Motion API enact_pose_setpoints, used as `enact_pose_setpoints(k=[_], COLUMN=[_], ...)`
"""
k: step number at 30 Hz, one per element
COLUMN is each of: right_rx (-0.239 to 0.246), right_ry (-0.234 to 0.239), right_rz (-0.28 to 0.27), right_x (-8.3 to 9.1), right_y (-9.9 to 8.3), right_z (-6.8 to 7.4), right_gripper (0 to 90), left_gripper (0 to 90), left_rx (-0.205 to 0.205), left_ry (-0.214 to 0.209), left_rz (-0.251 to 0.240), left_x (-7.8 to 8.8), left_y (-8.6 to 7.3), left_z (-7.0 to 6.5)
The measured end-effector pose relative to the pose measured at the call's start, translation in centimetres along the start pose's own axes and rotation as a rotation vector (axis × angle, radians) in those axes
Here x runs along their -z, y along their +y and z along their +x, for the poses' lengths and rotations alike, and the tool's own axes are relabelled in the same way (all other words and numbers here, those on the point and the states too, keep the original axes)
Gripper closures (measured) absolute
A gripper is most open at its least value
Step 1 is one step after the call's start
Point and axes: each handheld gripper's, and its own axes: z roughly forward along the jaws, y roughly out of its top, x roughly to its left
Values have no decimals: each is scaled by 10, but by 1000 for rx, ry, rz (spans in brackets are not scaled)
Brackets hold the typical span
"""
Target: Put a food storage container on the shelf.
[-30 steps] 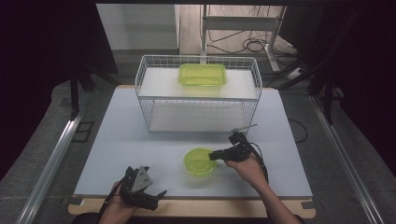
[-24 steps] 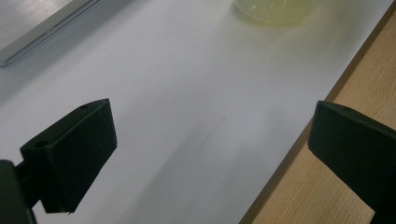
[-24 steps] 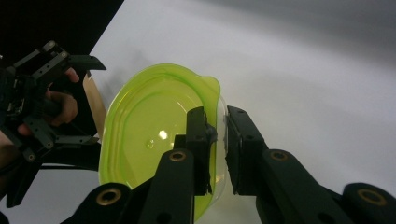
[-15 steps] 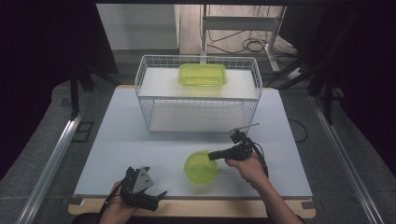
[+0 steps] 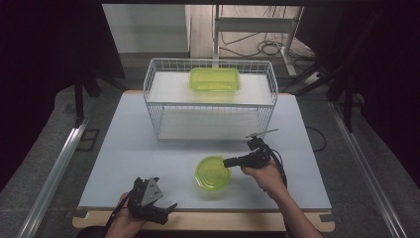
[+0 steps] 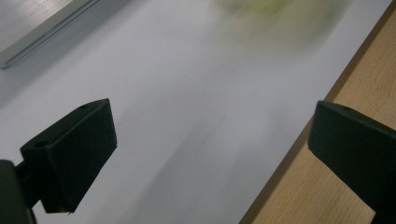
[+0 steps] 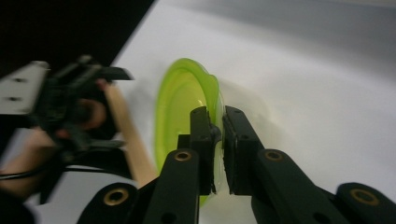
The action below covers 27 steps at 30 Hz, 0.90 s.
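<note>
A round lime-green plastic bowl (image 5: 213,172) lies on the white table (image 5: 148,148), near the front and right of the middle. My right gripper (image 5: 229,161) reaches in from the bowl's right side and is shut on its rim. In the right gripper view the two black pads pinch the thin green wall of the bowl (image 7: 180,107) at the right gripper (image 7: 215,114). My left gripper (image 5: 166,213) rests at the table's front edge, left of the bowl. It stands open with nothing between its jaws, as the left gripper (image 6: 210,154) view confirms over bare table.
A white wire basket (image 5: 148,91) stands at the back middle, with a lime-green rectangular container (image 5: 214,79) on its top shelf. A wooden strip (image 5: 198,220) runs along the table's front edge. Dark floor and metal rails flank the table.
The right gripper's jaws have closed onto the bowl's rim, and the bowl has shifted slightly. The left gripper has stayed where it was.
</note>
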Motion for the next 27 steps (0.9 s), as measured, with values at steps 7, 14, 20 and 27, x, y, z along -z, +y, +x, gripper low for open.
enact_pose_setpoints(k=[7,14,20,27], right_rx=[13,-13,-56,-93], right_ry=[-130,-132,-102,-2], right_rz=[28,29,45,63], right_x=[-5,-7,-7,-8], right_y=[2,2,1,2], right_z=[-9,-14,-18,-22], right_gripper=[754,645,612,801], left_gripper=[11,11,10,11], left_rx=[-12,-16,-21,-28], left_ry=[-1,-1,-2,-1], left_rz=[9,12,15,17], left_x=[-1,-1,-1,-1], left_y=[0,0,0,0], left_z=[0,0,-1,-2])
